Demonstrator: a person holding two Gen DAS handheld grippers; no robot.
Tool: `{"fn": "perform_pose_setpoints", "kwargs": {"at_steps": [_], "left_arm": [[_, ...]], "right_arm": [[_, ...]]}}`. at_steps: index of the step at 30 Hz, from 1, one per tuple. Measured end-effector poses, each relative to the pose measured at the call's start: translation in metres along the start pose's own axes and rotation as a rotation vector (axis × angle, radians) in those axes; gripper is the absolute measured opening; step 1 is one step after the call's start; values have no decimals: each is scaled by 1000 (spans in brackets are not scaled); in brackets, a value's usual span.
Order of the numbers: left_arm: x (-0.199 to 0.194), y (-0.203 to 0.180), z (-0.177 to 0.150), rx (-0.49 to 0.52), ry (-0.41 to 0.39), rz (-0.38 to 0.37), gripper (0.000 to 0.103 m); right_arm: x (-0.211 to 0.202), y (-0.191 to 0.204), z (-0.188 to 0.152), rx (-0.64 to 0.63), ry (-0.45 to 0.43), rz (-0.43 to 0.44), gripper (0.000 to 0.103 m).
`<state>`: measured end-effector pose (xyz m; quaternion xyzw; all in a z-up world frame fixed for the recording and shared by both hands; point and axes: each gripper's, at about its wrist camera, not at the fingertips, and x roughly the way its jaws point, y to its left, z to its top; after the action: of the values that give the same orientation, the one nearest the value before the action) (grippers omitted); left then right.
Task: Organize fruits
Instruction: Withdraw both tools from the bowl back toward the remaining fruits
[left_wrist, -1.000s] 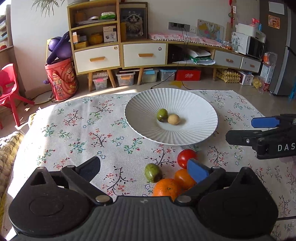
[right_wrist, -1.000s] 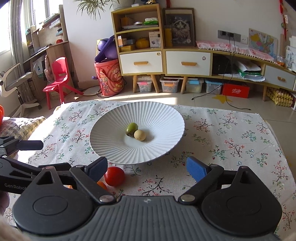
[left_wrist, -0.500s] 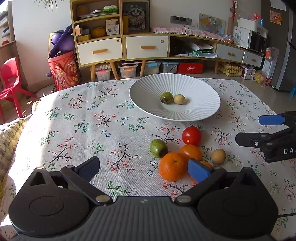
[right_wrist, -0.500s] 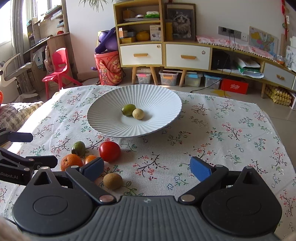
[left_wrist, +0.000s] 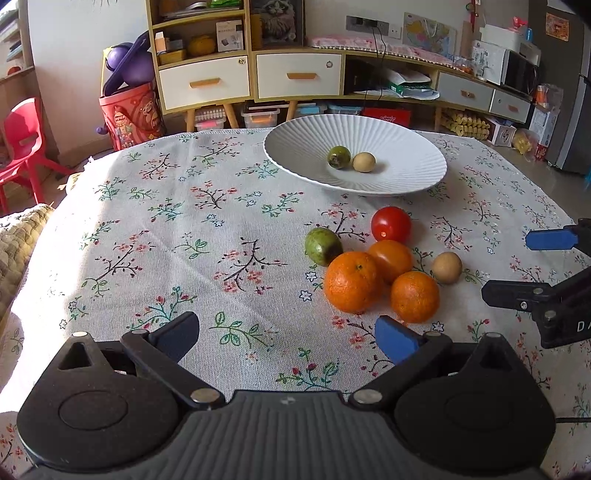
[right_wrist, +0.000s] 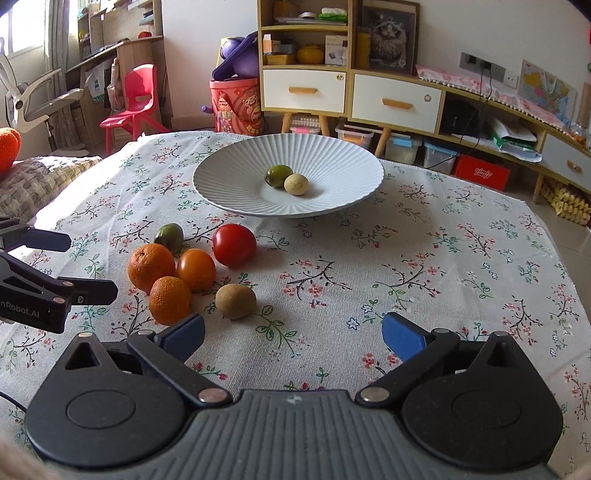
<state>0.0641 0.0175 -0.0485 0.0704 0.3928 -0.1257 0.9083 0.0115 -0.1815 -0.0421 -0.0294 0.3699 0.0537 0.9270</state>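
Observation:
A white ribbed plate (left_wrist: 406, 177) (right_wrist: 221, 192) at the far side of the table holds a green fruit (left_wrist: 338, 157) and a tan fruit (left_wrist: 364, 162). In front of it on the cloth lie a red tomato (left_wrist: 390, 224) (right_wrist: 234, 244), a green fruit (left_wrist: 323, 246), an orange tomato (left_wrist: 390, 260), two oranges (left_wrist: 351, 281) (left_wrist: 414, 296) and a tan fruit (left_wrist: 447, 267) (right_wrist: 235, 301). My left gripper (left_wrist: 288, 336) is open and empty, its right pad just short of the nearer orange. My right gripper (right_wrist: 293, 334) is open wide and empty, the tan fruit just beyond its left pad.
A floral tablecloth (left_wrist: 184, 258) covers the table. A knitted cushion (right_wrist: 33, 184) lies at the left edge. Behind the table stand a wooden cabinet (left_wrist: 251, 77), a red bucket (left_wrist: 131, 114) and a red chair (right_wrist: 135, 99).
Both views have sunk and drawn back from the plate, so the whole cluster of loose fruit now shows in front of the fingers. The right jaws have spread a little wider.

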Motion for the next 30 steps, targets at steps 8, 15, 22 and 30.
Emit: {"fn": "perform_pose_setpoints", "kwargs": {"at_steps": [8, 15, 22, 30], "left_arm": [[12, -5, -15, 19, 24, 12, 92], [14, -9, -20, 18, -38, -12, 92], [21, -14, -18, 23, -85, -27, 92], [23, -18, -13, 25, -94, -34, 88]], "right_arm": [[6, 2, -6, 3, 20, 1, 102], [15, 6, -14, -16, 43, 3, 102], [18, 5, -14, -1, 11, 20, 103], [20, 10, -12, -25, -21, 31, 96]]}}
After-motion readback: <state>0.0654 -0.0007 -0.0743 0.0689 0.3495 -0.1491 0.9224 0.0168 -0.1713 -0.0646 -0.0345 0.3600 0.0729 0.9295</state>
